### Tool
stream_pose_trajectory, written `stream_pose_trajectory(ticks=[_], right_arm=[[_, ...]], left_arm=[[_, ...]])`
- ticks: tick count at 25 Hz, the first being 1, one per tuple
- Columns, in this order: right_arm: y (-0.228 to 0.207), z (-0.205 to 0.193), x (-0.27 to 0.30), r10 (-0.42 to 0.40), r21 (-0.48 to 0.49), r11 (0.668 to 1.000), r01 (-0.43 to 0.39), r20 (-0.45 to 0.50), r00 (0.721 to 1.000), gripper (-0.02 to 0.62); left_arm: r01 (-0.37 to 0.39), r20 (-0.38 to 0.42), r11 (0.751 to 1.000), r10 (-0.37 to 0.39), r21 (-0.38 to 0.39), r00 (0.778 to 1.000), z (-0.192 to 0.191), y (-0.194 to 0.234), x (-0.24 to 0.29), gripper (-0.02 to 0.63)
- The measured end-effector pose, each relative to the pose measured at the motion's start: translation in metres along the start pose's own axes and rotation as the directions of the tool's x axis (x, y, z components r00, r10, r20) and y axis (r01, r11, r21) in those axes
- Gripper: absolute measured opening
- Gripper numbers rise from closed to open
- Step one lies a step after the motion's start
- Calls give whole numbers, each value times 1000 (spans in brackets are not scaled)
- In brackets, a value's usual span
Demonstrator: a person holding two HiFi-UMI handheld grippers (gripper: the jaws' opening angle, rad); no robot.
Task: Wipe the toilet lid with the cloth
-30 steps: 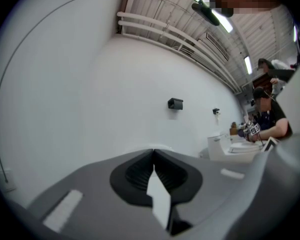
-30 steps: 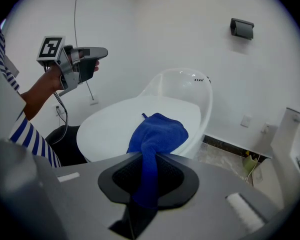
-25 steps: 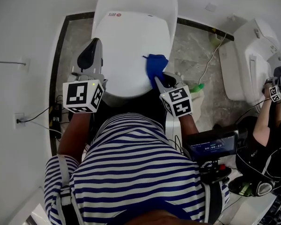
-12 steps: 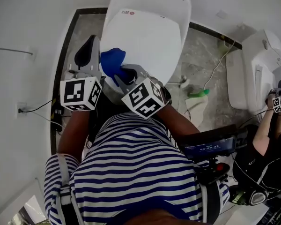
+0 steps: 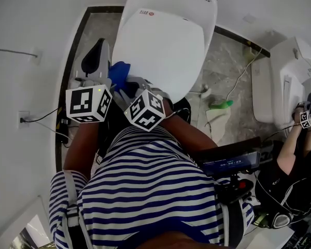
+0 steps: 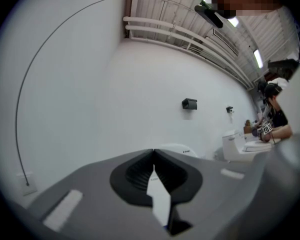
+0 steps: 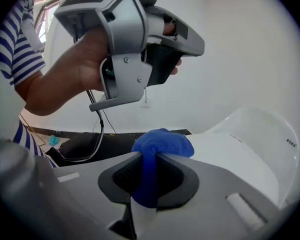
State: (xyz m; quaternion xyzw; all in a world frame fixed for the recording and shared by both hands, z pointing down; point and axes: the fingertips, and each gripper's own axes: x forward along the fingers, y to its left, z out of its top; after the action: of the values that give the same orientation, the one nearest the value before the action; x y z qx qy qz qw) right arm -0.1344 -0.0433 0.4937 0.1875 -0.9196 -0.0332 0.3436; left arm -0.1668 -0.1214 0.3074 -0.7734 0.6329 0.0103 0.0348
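The white toilet lid [image 5: 163, 45] is closed and fills the upper middle of the head view. My right gripper [image 5: 123, 82] is at the lid's front left edge, shut on a bunched blue cloth [image 5: 119, 71]. In the right gripper view the cloth [image 7: 160, 144] bulges out between the jaws, with the lid [image 7: 240, 144] just beyond it. My left gripper [image 5: 101, 45] is held in the air left of the toilet, close beside the right one. Its jaws are shut with nothing in them [image 6: 153, 151]. The right gripper view also shows the left gripper [image 7: 135, 49] in a hand.
A second toilet [image 5: 285, 82] stands at the right, with another person [image 5: 295, 154] beside it. A green bottle [image 5: 220, 104], a white rag [image 5: 215, 121] and a cable lie on the marble floor between the toilets. The wall at the left has a socket [image 5: 22, 119].
My right gripper carried the blue cloth from the lid's front right edge across to its front left edge, ending next to the left gripper. The left gripper stayed about where it was.
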Motion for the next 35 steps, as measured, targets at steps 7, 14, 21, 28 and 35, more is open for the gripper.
stream_pose_trajectory(ticks=[7, 14, 21, 28, 35], right_arm=[[1, -18, 1, -13, 6, 1000, 14, -37, 999, 64], [-7, -45, -29, -47, 59, 997, 49, -40, 998, 65], [-19, -81, -63, -109, 141, 984, 113, -37, 993, 66], [-42, -135, -101, -209, 261, 940, 221, -75, 975, 66], [-66, -175, -130, -298, 324, 887, 329, -142, 944, 66]], left_arm=[[12, -1, 1000, -12, -6, 1000, -2, -2, 4, 3], [41, 3, 999, -41, -6, 999, -1, -17, 8, 3], [74, 7, 997, -74, -2, 997, -3, -30, 14, 3], [99, 9, 995, -99, 0, 995, -7, -40, 21, 3], [130, 12, 992, -130, 4, 991, -8, -56, 26, 3]])
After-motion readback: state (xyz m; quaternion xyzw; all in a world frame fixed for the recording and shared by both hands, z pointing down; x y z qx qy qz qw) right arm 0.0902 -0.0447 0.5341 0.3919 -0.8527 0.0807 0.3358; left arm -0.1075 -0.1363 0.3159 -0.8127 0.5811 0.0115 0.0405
